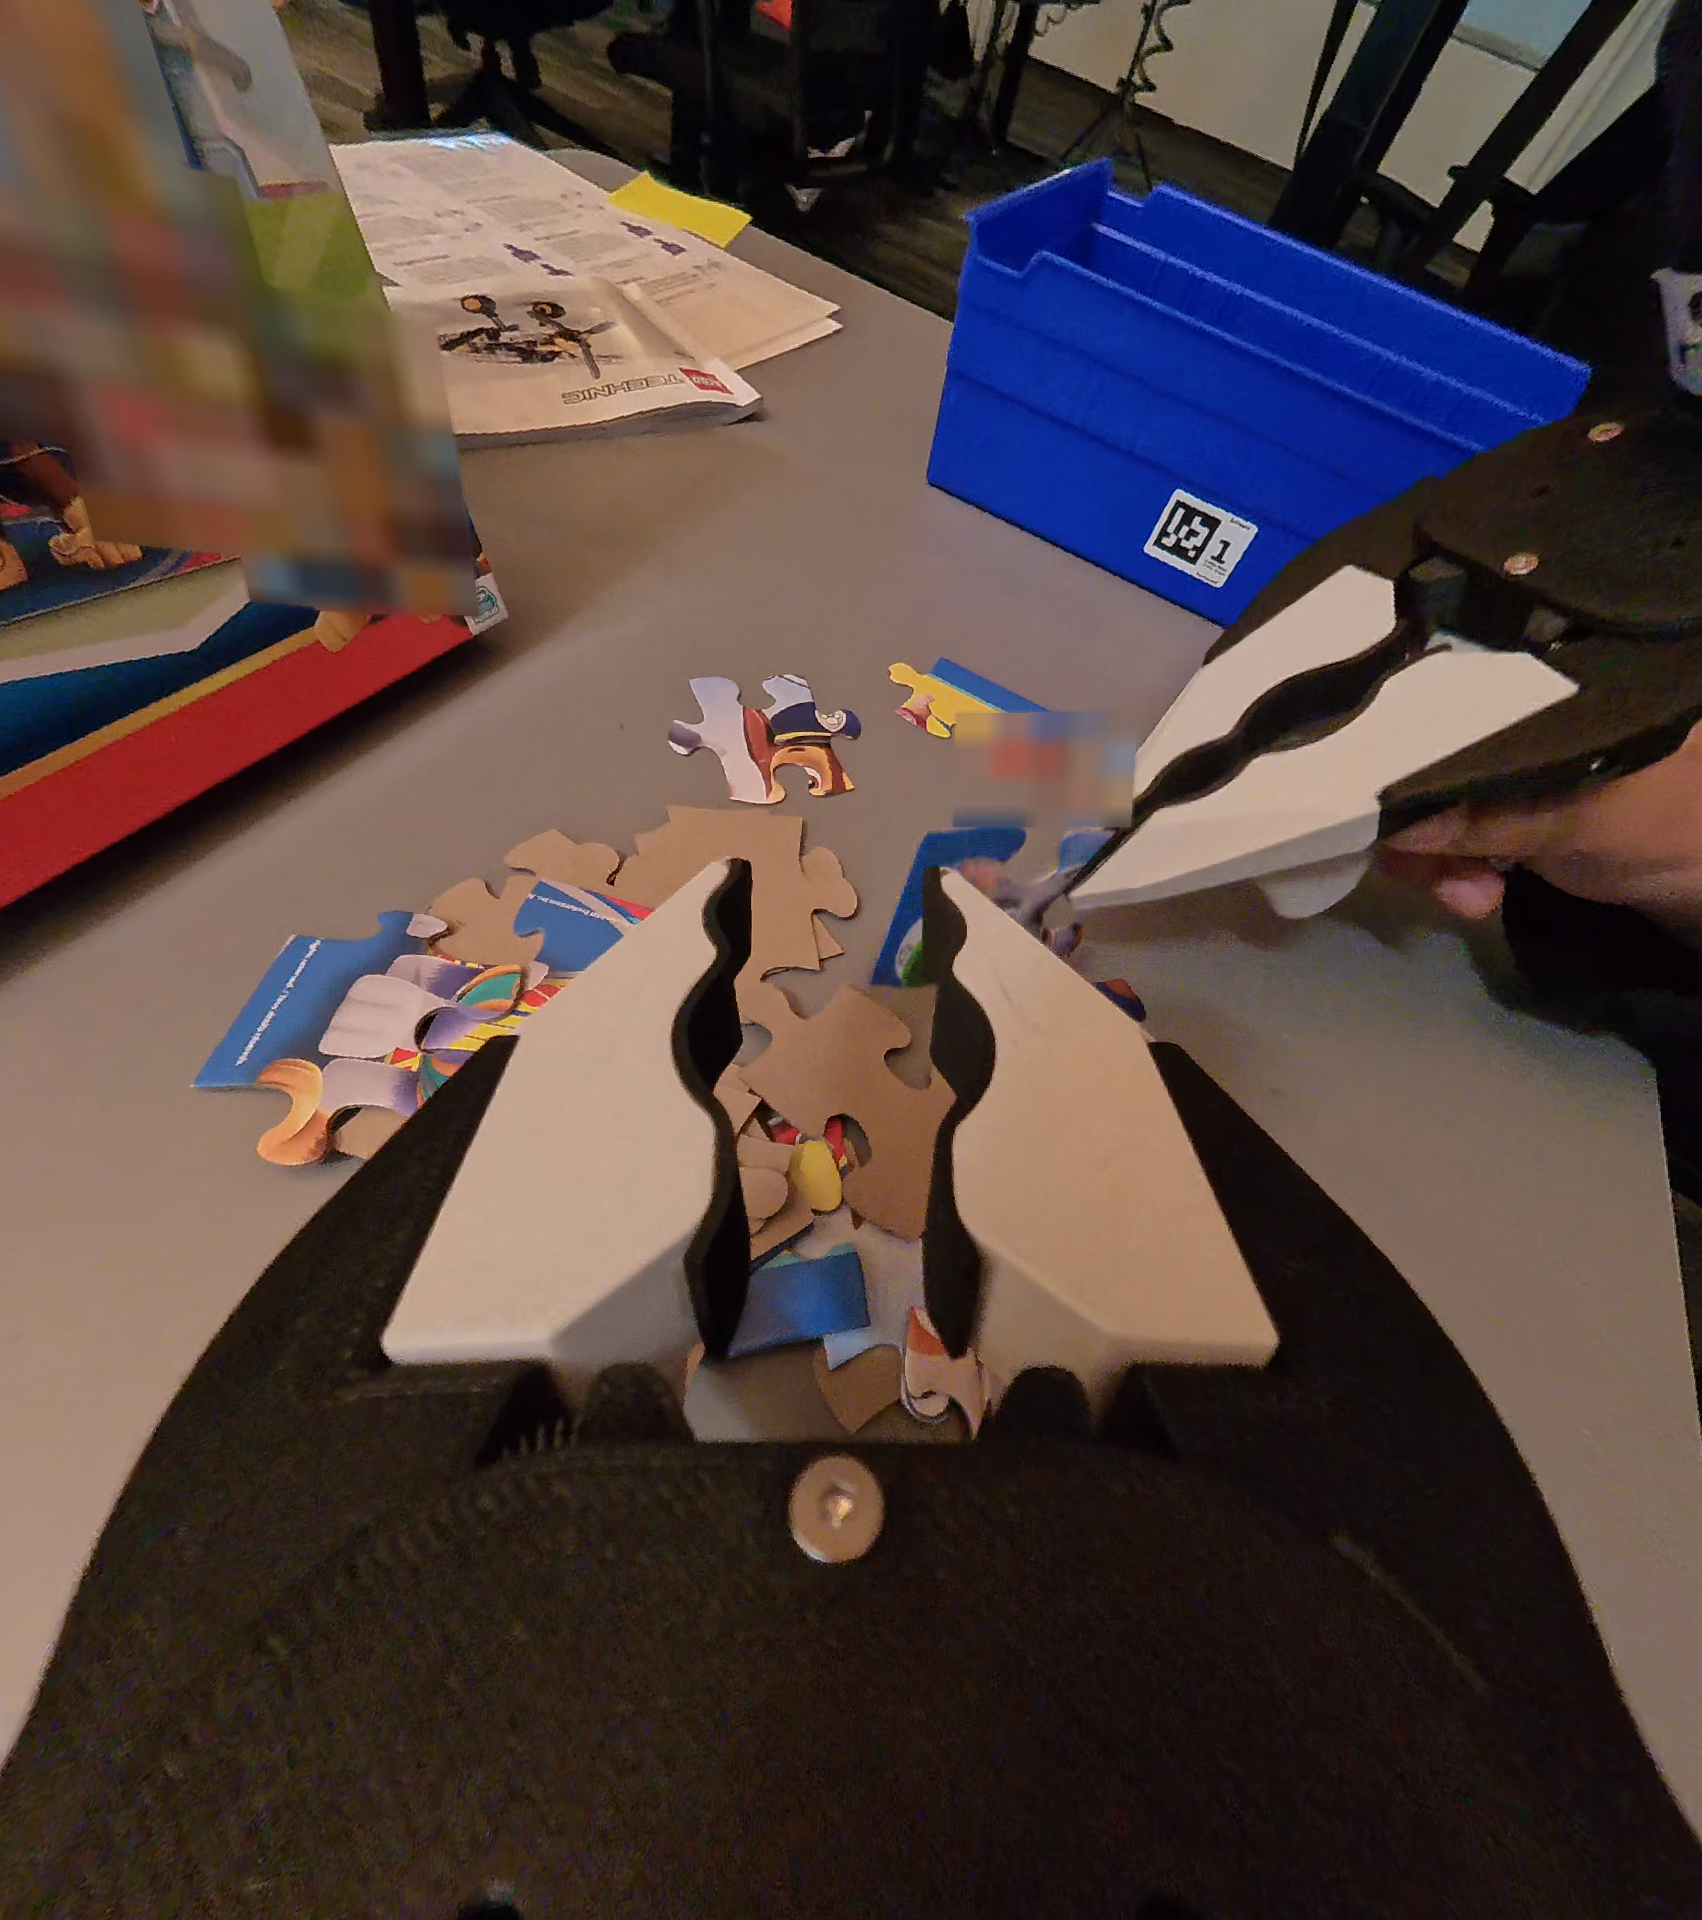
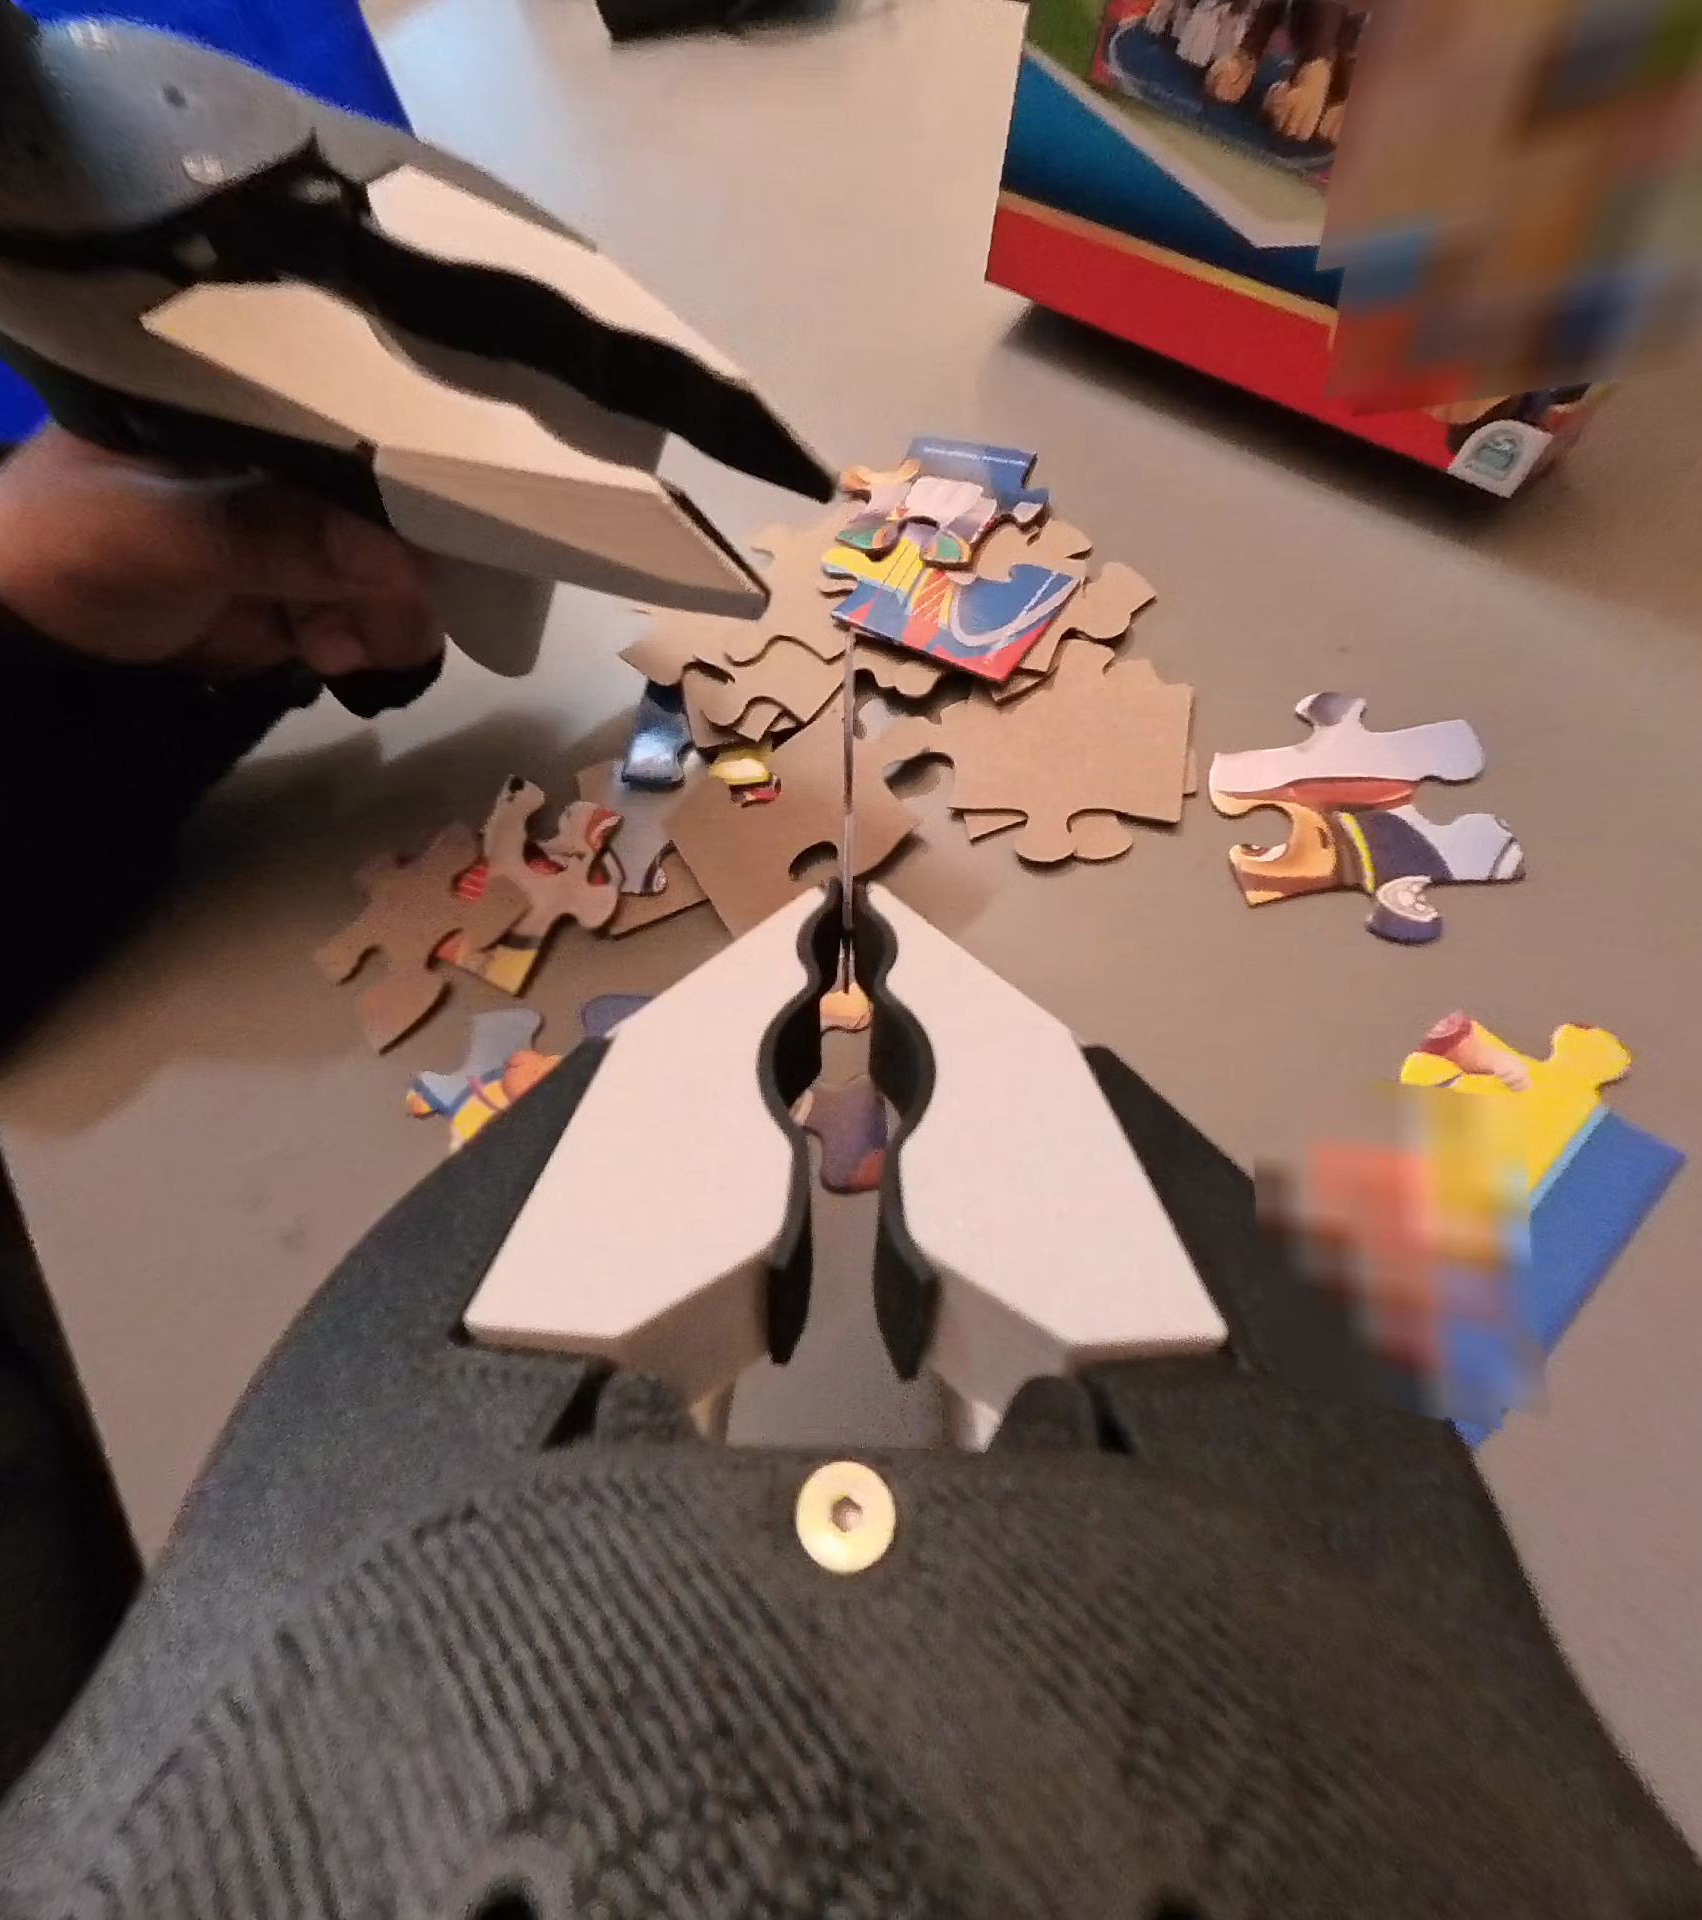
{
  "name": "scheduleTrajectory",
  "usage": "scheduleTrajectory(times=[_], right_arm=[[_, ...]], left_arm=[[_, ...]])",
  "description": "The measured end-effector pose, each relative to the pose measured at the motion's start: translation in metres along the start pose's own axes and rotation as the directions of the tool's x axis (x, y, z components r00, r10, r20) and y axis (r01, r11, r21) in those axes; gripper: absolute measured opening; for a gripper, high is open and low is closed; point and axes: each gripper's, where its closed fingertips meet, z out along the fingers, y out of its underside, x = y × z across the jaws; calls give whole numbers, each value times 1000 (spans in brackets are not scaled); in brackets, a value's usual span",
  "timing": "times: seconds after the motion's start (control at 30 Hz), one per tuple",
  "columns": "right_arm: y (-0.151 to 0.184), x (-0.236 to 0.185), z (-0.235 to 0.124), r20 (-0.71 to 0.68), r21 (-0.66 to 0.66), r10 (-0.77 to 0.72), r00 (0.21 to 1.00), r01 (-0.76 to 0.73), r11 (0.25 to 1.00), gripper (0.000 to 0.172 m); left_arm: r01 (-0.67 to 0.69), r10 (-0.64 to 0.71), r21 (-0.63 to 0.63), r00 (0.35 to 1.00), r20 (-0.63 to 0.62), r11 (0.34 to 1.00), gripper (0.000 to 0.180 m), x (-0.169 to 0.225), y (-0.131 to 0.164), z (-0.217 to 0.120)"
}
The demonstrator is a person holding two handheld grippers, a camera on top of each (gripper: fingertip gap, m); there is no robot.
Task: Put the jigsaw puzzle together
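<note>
left gripper fingers part-open, nothing between them, hovering over the pile of puzzle pieces, mostly brown side up, on the grey surface. right gripper fingers clamped on a puzzle piece seen edge-on, lifted off the pile. puzzle box far left, blue bin back right.
</note>
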Motion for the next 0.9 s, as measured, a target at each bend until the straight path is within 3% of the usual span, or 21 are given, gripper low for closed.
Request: scheduleTrajectory(times=[0.3, 0.43, 0.67, 0.9], right_arm=[[19, 24, -11, 10, -7, 253, 967, -253, 968, 0], [29, 30, -10, 31, -18, 338, 940, -338, 941, 15], [34, 55, -29, -190, -31, 181, 965, -190, 981, 30], [22, 76, -73, -397, 4, 30, 917, -31, 1000, 28]], left_arm=[[6, -6, -2, 1000, -1, 1000, 31, -1, 1, 1], [12, -12, 0, 1000, 3, 1000, 30, -2, 1, 0], [18, -18, 12, 1000, 12, 1000, 30, -5, -2, -2], [26, -27, 20, 999, 20, 999, 30, -7, -3, -3]])
